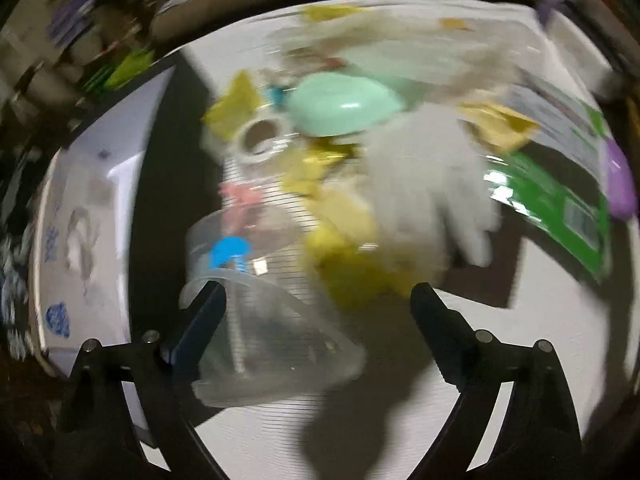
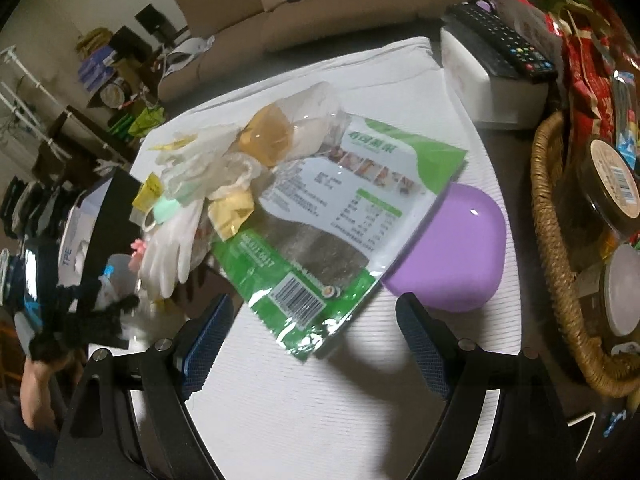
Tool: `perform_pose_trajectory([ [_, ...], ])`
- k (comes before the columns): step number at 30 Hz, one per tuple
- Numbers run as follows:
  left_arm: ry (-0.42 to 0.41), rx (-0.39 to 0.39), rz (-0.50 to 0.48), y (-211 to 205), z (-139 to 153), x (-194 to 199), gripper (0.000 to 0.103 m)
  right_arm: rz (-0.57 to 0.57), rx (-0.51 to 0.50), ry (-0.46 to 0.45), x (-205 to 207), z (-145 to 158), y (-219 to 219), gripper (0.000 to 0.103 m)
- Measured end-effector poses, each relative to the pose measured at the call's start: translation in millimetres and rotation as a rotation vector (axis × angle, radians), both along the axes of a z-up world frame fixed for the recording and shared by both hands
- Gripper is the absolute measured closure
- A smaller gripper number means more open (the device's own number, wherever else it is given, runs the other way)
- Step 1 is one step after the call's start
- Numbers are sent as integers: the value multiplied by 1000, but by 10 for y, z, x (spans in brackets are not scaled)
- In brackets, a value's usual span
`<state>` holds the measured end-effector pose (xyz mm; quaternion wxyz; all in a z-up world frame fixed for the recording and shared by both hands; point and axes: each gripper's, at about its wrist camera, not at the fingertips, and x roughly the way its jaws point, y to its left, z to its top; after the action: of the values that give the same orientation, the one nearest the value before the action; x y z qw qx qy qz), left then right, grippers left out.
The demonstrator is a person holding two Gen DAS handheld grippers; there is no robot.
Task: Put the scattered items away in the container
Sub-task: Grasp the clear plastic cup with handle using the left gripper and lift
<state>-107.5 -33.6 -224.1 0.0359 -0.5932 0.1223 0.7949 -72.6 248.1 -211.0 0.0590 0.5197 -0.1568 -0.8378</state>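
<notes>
A pile of scattered items lies on a white mat (image 2: 320, 400): a green and white snack bag (image 2: 340, 216), a white glove (image 2: 172, 248), yellow wrappers (image 2: 232, 212), a mint green oval case (image 1: 344, 106), a tape roll (image 1: 260, 138) and a purple bowl (image 2: 452, 248). The left wrist view is blurred. My left gripper (image 1: 318, 304) is open, with a clear plastic cup (image 1: 272, 344) lying on its side between the fingers, against the left finger. My right gripper (image 2: 314, 320) is open and empty, just in front of the snack bag's near corner.
A wicker basket (image 2: 560, 272) full of jars and packets stands at the right. A white box (image 2: 492, 80) with a remote control on it sits at the back right. A white tissue box (image 1: 80, 220) stands at the left.
</notes>
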Motion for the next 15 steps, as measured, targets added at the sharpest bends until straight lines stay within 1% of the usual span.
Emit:
perform_pose_trajectory([
  [1, -27, 127, -25, 22, 56, 15, 15, -7, 7, -5, -13, -12, 24, 17],
  [2, -64, 291, -25, -12, 105, 24, 21, -14, 22, -12, -17, -24, 41, 17],
  [3, -80, 383, -10, -54, 149, 27, 24, -16, 40, -18, -20, -35, 51, 17],
  [4, -58, 375, 5, -82, 207, 34, 24, -15, 52, -22, -20, -46, 59, 17],
  [5, -22, 310, 17, -98, 243, 34, 22, -15, 58, -25, -20, -58, 67, 17],
  [6, 21, 215, 47, -137, 271, 23, 16, -18, 58, -28, -20, -69, 78, 17],
  [7, 53, 127, 89, -196, 277, 4, 12, -20, 55, -29, -17, -72, 85, 17],
  [9, 93, -10, 155, -312, 268, -20, 4, -21, 50, -27, -11, -69, 82, 17],
  [10, 92, -63, 173, -370, 225, -33, 3, -19, 50, -26, -10, -66, 73, 17],
  [11, 75, -78, 172, -411, 170, -39, 4, -14, 48, -25, -14, -64, 64, 17],
  [12, 54, -55, 162, -430, 125, -44, 4, -8, 49, -24, -18, -61, 53, 17],
  [13, 31, -2, 153, -445, 79, -39, 6, -7, 56, -22, -18, -56, 51, 17],
  [14, 23, 32, 151, -452, 48, -22, 11, -13, 66, -19, -14, -48, 52, 17],
  [15, 21, 48, 149, -460, 26, -6, 13, -18, 74, -16, -9, -42, 54, 17],
])
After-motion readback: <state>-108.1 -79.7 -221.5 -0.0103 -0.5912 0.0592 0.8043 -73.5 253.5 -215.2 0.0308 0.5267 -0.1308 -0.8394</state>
